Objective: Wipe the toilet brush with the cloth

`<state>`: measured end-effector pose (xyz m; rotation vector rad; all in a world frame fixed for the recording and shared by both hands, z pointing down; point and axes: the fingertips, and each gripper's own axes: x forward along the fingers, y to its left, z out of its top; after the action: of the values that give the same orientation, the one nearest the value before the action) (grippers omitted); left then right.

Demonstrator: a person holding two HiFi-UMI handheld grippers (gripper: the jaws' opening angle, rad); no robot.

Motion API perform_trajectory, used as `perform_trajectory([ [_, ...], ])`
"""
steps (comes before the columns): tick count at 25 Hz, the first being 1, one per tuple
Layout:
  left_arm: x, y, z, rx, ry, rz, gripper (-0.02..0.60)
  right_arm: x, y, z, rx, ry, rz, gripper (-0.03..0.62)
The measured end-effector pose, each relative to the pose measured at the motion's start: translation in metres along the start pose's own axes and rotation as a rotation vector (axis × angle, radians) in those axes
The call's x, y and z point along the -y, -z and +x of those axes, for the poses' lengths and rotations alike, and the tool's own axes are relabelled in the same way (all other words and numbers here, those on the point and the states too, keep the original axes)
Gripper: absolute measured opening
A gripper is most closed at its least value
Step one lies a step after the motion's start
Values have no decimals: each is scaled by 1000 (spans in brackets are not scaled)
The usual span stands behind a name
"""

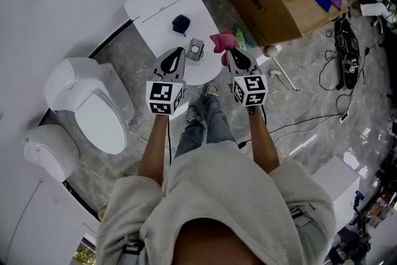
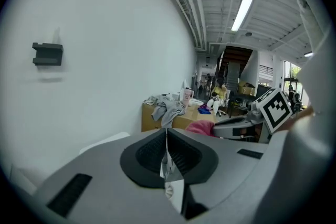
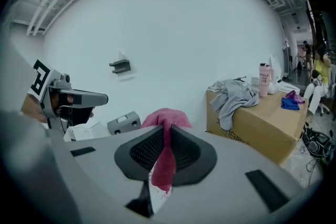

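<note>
Above the near edge of the white table (image 1: 155,6), beside the toilet (image 1: 93,102), both grippers are held level and side by side. Right gripper (image 3: 167,147): jaws clamped on the pink cloth (image 3: 165,119), with a fold bunched above the tips and a tail hanging down through the seam. Left gripper (image 2: 167,150): jaws pressed together, gripping nothing I can name; a thin pale sliver sits in the seam, too small to identify. Task thing: no toilet brush clearly made out. A white long-handled thing (image 1: 282,76) lies on the floor just past the right gripper, near the cardboard box (image 1: 279,3). It may be the brush, but its head end is not readable. Judgement: the step in hand is taking up the brush; wiping has not begun. To do it well, the left gripper should part its jaws, take the handle high up and hold it steady, clear of the table. The right can then draw the cloth along the handle, bunched fold leading rather than bare jaw tips. The bite on the cloth looks narrow, so a hard pull could slip it out. Hard to make out: a small grey device (image 1: 196,49) and a dark blue object (image 1: 180,23) on the table, neither identifiable. The floor beneath the person's body is hidden.
</note>
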<state>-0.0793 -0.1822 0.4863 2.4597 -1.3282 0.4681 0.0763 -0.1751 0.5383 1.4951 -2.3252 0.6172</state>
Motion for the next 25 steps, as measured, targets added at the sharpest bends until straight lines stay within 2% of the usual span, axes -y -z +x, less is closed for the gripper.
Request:
perform_trajectory([
  [10,-6,-27,-41,69,-37,7,21,-12,-52,-46,109,38,-40,58],
  [25,-6,-51,-103,158,-51,39,21,-43,-90,-114,233,95,-94,58],
])
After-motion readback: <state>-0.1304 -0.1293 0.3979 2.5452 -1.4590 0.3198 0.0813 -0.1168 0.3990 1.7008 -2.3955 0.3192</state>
